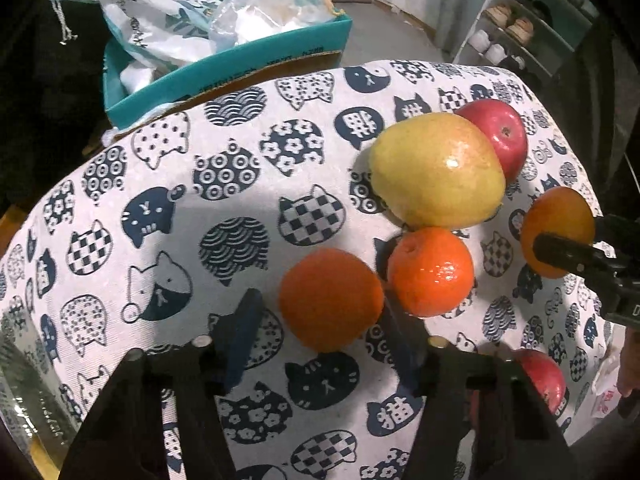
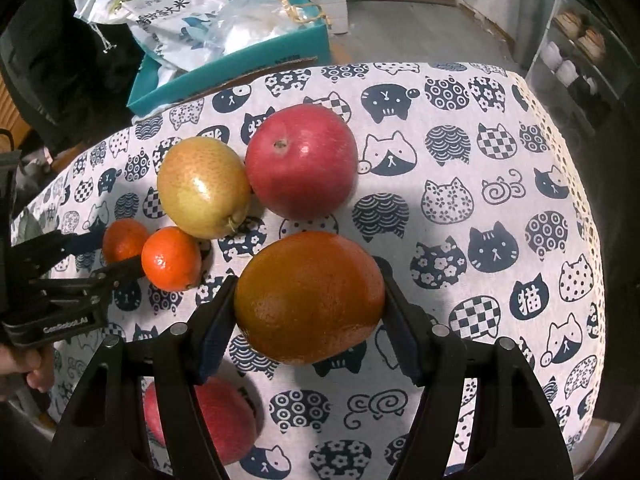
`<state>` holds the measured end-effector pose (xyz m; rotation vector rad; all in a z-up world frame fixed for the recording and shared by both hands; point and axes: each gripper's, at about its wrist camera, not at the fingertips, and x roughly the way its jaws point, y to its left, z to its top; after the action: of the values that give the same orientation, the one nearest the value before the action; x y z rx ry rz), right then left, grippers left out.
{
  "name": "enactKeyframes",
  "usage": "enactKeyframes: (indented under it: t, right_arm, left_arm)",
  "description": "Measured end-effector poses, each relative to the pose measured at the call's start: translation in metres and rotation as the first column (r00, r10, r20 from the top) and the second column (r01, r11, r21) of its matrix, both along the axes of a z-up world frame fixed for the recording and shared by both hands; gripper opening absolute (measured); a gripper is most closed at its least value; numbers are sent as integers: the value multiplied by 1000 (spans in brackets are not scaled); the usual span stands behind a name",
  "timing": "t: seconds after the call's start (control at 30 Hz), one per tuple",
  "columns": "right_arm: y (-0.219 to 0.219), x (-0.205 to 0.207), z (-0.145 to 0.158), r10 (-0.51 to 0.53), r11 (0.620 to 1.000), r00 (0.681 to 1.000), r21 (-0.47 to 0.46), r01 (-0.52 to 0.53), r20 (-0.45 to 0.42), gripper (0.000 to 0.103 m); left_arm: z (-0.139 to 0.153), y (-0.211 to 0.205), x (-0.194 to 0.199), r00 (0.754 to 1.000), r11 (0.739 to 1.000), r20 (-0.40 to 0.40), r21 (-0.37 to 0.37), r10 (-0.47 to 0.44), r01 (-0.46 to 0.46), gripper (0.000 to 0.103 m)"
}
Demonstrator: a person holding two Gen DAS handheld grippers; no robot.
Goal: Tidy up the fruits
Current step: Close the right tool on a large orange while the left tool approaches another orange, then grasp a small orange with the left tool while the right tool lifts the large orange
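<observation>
1. Cat-print tablecloth (image 1: 192,216) covers the table. Behind it sits a teal box (image 1: 224,76) stuffed with plastic bags, and a shoe rack (image 1: 520,28) stands at the far right.
2. The left gripper (image 1: 320,304) points steeply down, its jaws on either side of the small tangerine (image 1: 330,280) on the cloth.
3. The right-hand pad meets the tangerine's edge, but a sliver of cloth shows at the left-hand pad, so I cannot tell whether it is clamped or just bracketed.
4. The right gripper (image 2: 307,276) is closed on the big orange (image 2: 308,312), with both pads pressed to its sides. I cannot tell whether the orange is off the cloth.
5. A second tangerine (image 1: 430,272) sits just beside the bracketed one, on its right in the left wrist view, and touches the pear above it.
6. The yellow-green pear (image 1: 436,172) lies mid-table, touching the red apple (image 1: 500,136) behind it.
7. In the left wrist view the big orange sits at the right edge, near the pear and apart from the tangerines.
8. Another red apple (image 2: 228,420) sits at the near edge, partly hidden under the right gripper's frame.
9. A hand (image 2: 24,364) on the left gripper's handle shows at the lower left of the right wrist view.
</observation>
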<state>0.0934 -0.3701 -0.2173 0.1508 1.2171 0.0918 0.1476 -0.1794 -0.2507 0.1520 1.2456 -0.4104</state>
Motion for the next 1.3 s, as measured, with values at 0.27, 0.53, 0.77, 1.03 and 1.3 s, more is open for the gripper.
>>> enactKeyframes:
  t: [0.27, 0.53, 0.77, 1.03, 1.3]
  right_arm:
    - [5, 3, 3, 9, 1000, 1000, -19, -9, 17, 69]
    - [9, 4, 19, 12, 999, 998, -41, -10, 64, 69]
    - [16, 0, 44, 21, 999, 993, -50, -15, 120, 69]
    - [28, -7, 80, 40, 998, 980, -47, -32, 195, 69]
    - [41, -16, 111, 63, 998, 964, -30, -57, 260, 69]
  left_arm:
    - [11, -6, -10, 997, 999, 71, 30, -28, 26, 48]
    - [45, 2, -14, 993, 1000, 120, -18, -3, 5, 48]
    - [79, 5, -26, 985, 998, 174, -63, 22, -11, 48]
    - [113, 12, -43, 976, 995, 215, -102, 41, -20, 48]
    - [146, 22, -63, 955, 996, 293, -92, 42, -15, 48]
